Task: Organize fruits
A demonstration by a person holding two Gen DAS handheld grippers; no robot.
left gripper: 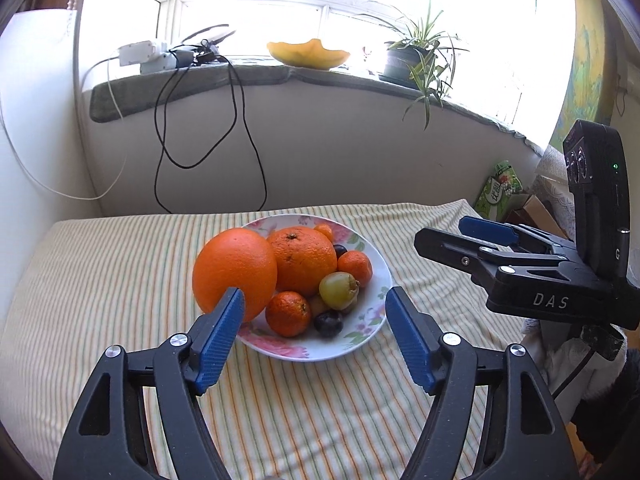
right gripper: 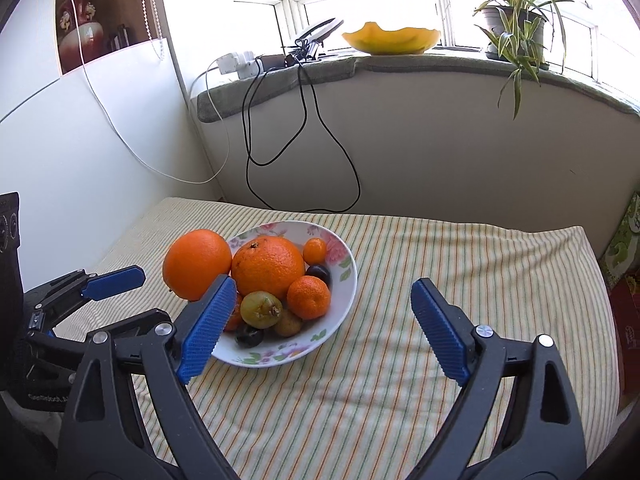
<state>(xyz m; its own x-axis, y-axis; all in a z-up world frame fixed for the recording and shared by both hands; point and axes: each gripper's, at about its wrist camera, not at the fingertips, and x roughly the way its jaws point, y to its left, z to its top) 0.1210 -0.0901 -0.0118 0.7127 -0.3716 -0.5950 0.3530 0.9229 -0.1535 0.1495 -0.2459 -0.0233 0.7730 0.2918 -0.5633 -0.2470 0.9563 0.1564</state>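
Left wrist view: the left hand-held gripper (left gripper: 315, 304) is spread wide, holding nothing, before a flowered bowl (left gripper: 374, 312) near the far edge of the striped surface (left gripper: 100, 300). The bowl holds two large oranges (left gripper: 234, 272), three tangerines (left gripper: 288, 314), one green fruit (left gripper: 338, 290) and two dark plums (left gripper: 328, 323).

Right wrist view: the right hand-held gripper (right gripper: 324, 300) is likewise spread and empty. Bare cloth lies open to the surface's right edge.
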